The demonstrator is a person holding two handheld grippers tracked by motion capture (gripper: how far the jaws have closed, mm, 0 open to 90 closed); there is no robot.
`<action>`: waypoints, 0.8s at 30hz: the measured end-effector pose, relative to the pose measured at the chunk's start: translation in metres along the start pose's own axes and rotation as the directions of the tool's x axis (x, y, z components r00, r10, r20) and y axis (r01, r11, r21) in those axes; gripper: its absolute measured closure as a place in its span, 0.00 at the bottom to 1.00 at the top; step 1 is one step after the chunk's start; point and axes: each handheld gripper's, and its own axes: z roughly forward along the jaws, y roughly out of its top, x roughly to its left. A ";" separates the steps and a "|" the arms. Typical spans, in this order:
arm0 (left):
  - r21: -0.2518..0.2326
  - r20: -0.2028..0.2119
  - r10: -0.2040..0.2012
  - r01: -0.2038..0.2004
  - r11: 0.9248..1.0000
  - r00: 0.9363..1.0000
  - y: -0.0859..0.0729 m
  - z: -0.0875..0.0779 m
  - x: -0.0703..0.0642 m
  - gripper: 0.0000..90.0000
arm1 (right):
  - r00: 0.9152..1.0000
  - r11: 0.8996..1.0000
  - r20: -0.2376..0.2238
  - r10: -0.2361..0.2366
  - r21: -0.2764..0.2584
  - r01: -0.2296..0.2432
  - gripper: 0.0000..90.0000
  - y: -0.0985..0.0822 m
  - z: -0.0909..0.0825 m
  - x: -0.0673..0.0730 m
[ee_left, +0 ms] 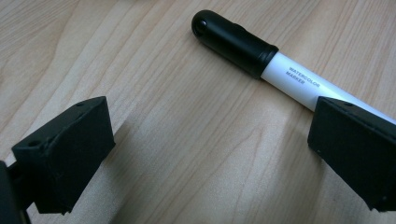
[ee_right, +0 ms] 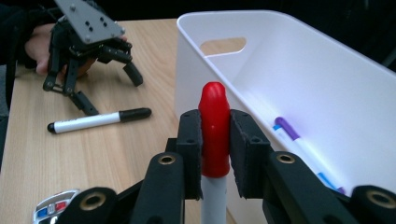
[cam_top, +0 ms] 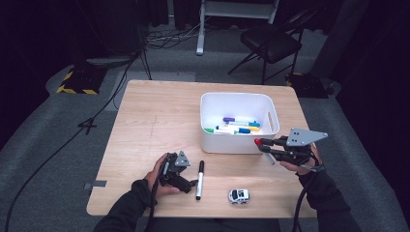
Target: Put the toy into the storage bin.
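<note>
So the right gripper [ee_right: 215,140] is clenched on the red-capped marker [ee_right: 215,126], held just outside the white bin's [cam_top: 227,144] near wall, cap toward the bin; left gripper [cam_top: 186,180] hangs released beside the black marker [cam_top: 199,180] lying lengthwise on the worktop [cam_top: 145,125].

The red-capped marker [ee_right: 215,135] has a white barrel and a rounded red cap; it is clamped at the cap between the pads of the right tongs [ee_right: 215,154], cap end pointing away from the hand, held in the air just beside the near wall of the white bin [cam_top: 232,143]. In the high view it [cam_top: 261,144] lies roughly level, cap toward the left, close to the bin's near right corner. The black-capped marker [cam_top: 199,180], white-barrelled and printed "WATERCOLOR MARKER", lies flat on the table [cam_top: 154,121] with its cap pointing away from the person, between the spread pads of the left tongs [ee_left: 205,154], partly under one of them.
</note>
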 end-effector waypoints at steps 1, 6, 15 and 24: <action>-0.002 -0.003 0.001 -0.001 1.000 1.000 0.000 0.000 0.000 0.01 | 1.000 1.000 0.003 0.000 -0.004 0.000 0.83 0.003 -0.002 -0.001; -0.007 0.000 -0.003 0.003 1.000 1.000 0.000 0.000 0.000 0.01 | 0.999 1.000 0.034 -0.006 -0.019 0.007 0.83 0.019 -0.012 -0.006; -0.007 -0.001 -0.002 0.002 1.000 1.000 0.000 0.000 0.000 0.01 | 0.996 0.999 0.087 -0.013 -0.030 0.015 0.83 0.047 -0.024 -0.018; -0.007 -0.001 -0.002 0.002 1.000 1.000 0.000 0.000 0.000 0.01 | 0.991 0.999 0.132 -0.019 -0.044 0.025 0.83 0.073 -0.032 -0.036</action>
